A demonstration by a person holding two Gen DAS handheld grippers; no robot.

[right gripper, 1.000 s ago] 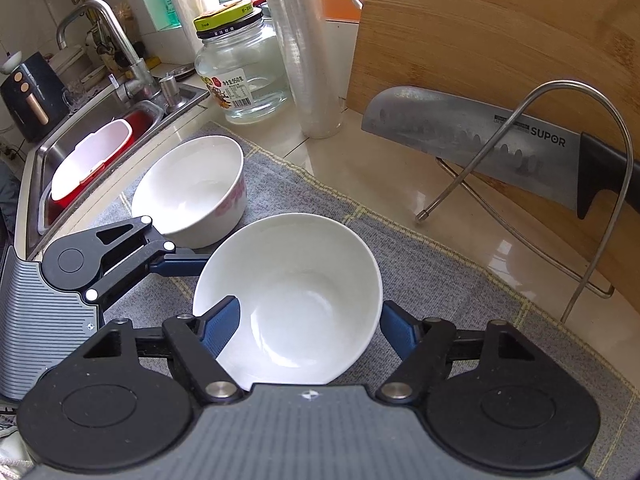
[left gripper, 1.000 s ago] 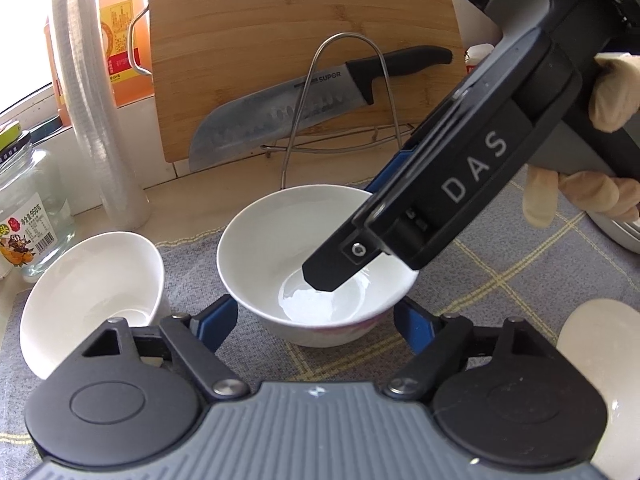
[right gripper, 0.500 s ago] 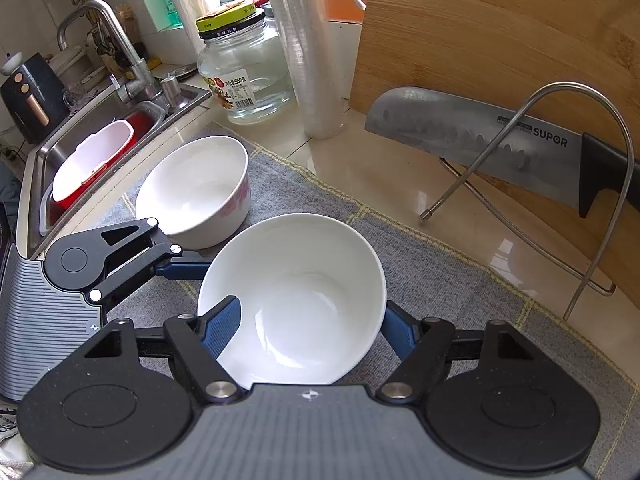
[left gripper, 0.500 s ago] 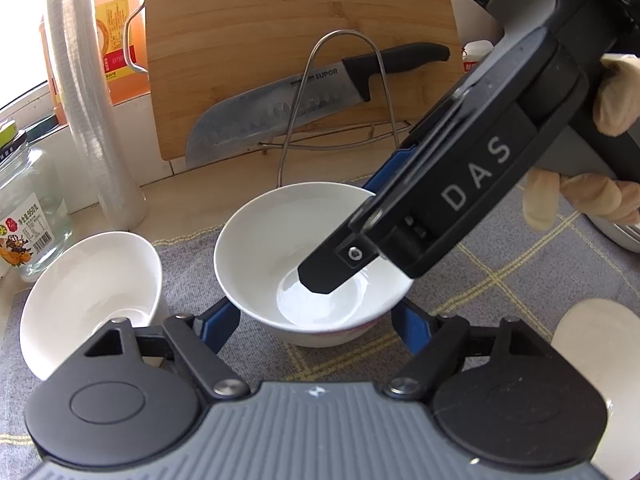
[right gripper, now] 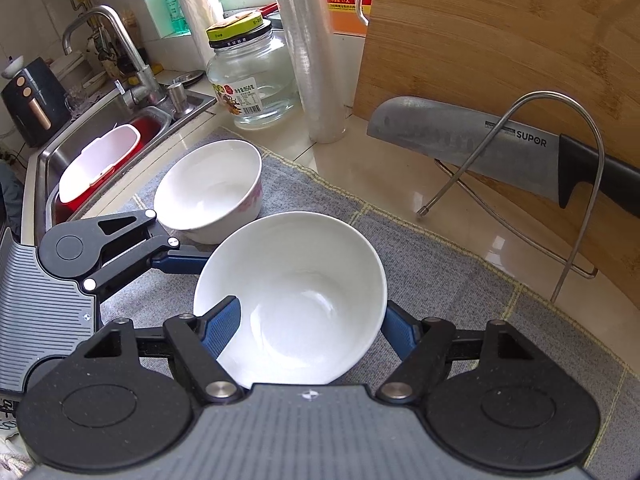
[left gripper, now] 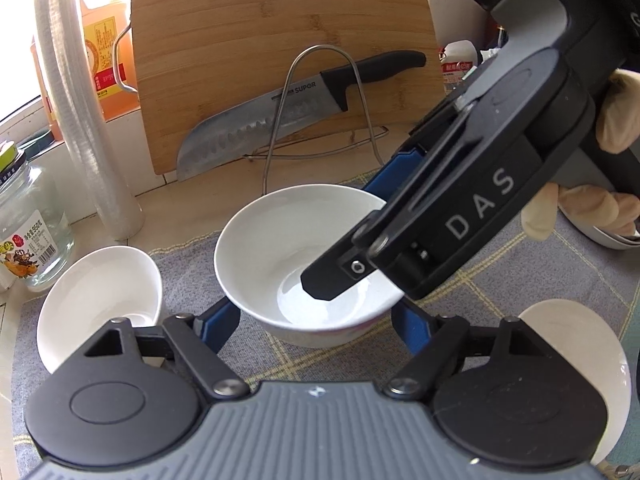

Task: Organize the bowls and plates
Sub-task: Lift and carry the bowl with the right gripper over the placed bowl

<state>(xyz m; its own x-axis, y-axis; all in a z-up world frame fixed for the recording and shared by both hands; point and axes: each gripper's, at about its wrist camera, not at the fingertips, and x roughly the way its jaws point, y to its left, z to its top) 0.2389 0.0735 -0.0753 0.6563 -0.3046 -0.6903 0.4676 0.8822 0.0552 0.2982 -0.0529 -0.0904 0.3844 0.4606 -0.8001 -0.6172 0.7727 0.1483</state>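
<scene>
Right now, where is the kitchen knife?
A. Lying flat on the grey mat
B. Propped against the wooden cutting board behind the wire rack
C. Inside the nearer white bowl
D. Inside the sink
B: the knife leans on the upright cutting board, its blade crossing behind the wire rack.

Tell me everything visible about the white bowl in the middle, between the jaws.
The middle bowl is plain glossy white, ceramic by its look, deep and round, with a faint pinkish tint near its foot. It is empty and clean, mouth up. It is over the grey checked cloth, right of a second bowl and clear of it. The right gripper is closed on it, one finger inside the rim and one outside. The left gripper flanks its base; contact cannot be told.
</scene>
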